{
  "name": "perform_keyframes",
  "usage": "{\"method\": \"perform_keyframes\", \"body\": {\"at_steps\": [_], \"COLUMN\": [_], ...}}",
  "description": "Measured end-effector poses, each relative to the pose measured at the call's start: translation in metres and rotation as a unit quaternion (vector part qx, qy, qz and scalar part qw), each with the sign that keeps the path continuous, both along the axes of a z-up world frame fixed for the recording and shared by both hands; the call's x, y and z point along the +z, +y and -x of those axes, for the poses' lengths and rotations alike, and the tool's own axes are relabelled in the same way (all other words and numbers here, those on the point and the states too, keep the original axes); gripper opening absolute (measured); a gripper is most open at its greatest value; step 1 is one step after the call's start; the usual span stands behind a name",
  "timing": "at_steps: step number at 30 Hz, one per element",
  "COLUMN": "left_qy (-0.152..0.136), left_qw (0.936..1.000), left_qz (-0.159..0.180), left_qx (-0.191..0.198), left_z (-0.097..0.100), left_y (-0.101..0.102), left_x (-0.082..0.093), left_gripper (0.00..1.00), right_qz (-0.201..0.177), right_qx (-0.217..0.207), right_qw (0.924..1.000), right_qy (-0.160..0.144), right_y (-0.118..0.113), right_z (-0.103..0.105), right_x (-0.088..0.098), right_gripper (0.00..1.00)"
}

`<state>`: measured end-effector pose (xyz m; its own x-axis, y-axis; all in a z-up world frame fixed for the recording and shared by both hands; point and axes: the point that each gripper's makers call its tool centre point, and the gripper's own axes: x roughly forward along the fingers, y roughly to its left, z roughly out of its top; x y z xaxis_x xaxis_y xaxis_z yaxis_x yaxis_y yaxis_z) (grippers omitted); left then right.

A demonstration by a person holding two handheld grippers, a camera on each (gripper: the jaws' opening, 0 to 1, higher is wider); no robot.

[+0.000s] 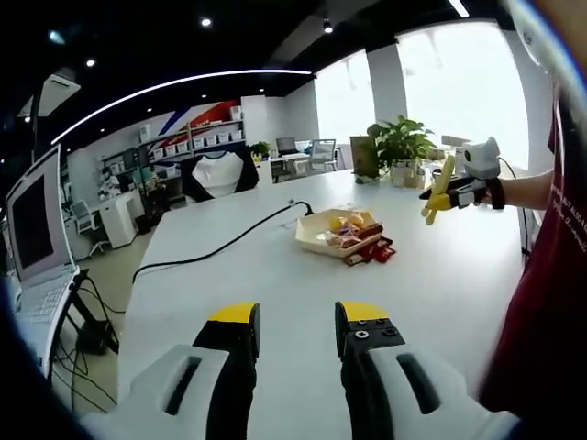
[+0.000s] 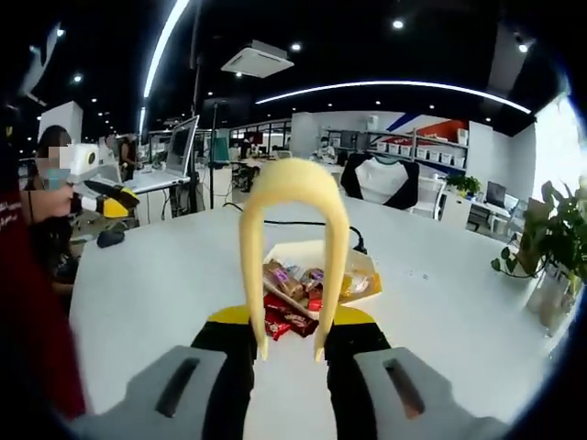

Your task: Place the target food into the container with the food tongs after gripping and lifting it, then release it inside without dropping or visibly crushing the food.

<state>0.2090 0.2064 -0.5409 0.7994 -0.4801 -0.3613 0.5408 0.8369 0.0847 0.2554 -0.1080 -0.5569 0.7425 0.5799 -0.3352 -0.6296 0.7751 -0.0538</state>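
Straight ahead of the right gripper (image 2: 290, 353), past the tips of the pale yellow plastic tongs (image 2: 293, 247) its jaws are clamped on, sits the shallow cream container (image 2: 362, 266) of shiny wrapped snacks (image 2: 292, 284), red ones spilling onto the white surface (image 2: 156, 275). Tongs' long axis points right at it. Left gripper (image 1: 297, 323) hangs back, jaws parted, holding nothing.

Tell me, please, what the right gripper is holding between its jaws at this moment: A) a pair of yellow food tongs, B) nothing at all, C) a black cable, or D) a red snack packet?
A. In the right gripper view the right gripper is shut on the yellow food tongs, whose looped end rises above the tray of snacks.
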Motion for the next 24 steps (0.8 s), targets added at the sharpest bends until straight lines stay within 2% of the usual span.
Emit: {"method": "perform_keyframes", "body": {"at_steps": [7, 13, 19, 24], "left_qy": [-0.017, -0.021, -0.022, -0.023], "left_qw": [0.9998, 0.9996, 0.9996, 0.9995], "left_qz": [0.012, 0.014, 0.012, 0.009], "left_qx": [-0.005, -0.009, -0.014, -0.018], "left_z": [-0.013, -0.013, -0.012, -0.012], "left_y": [-0.006, -0.009, -0.011, -0.012], "left_x": [0.015, 0.016, 0.017, 0.018], "left_gripper": [0.35, 0.35, 0.35, 0.35], "right_qz": [-0.027, -0.044, -0.039, -0.041], "right_qx": [-0.047, -0.064, -0.07, -0.047], "right_qw": [0.9985, 0.9969, 0.9967, 0.998], "right_qy": [0.004, 0.004, 0.009, 0.008], "right_y": [-0.031, -0.045, -0.045, -0.036], "right_z": [0.016, 0.031, 0.041, 0.041], "right_x": [0.002, 0.003, 0.0, 0.003], "right_gripper": [0.26, 0.26, 0.26, 0.25]}}
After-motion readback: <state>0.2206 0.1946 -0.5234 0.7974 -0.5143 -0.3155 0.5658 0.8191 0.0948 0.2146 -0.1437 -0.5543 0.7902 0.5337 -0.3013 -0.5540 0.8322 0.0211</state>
